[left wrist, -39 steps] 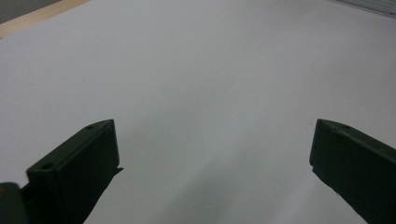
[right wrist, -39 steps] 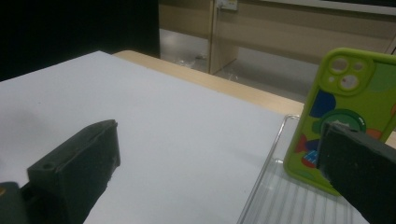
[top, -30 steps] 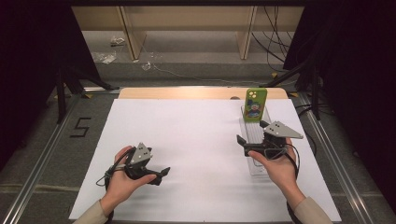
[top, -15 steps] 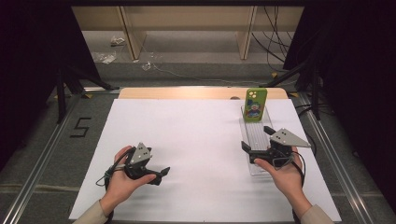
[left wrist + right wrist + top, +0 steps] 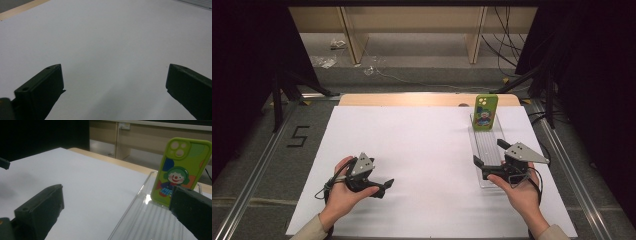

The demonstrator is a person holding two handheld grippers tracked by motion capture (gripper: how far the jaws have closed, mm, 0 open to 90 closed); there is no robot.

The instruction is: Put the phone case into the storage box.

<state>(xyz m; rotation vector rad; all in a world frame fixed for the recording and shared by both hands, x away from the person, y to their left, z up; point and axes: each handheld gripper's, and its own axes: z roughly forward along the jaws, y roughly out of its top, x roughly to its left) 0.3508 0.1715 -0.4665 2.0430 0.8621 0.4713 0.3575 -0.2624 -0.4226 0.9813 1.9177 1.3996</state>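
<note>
A green phone case (image 5: 485, 112) with a clown picture stands upright at the far end of a clear ridged tray (image 5: 484, 145) on the right of the white sheet. My right gripper (image 5: 490, 153) is open at the tray's near end, one jaw on each side of it, well short of the case. In the right gripper view the phone case (image 5: 184, 170) rises behind the right jaw, with the tray (image 5: 147, 222) between the open jaws (image 5: 115, 195). My left gripper (image 5: 381, 187) rests low at the front left, open (image 5: 113, 72) over bare sheet, holding nothing.
The white sheet (image 5: 412, 150) covers most of the table; a wooden edge (image 5: 412, 99) shows at its far side. Metal rails (image 5: 562, 160) run along both sides. A "5" mark (image 5: 298, 136) lies on the grey surface at the left. Cables (image 5: 507, 45) trail behind.
My right gripper has drawn back a little toward the person along the tray, away from the phone case. The left gripper has stayed put.
</note>
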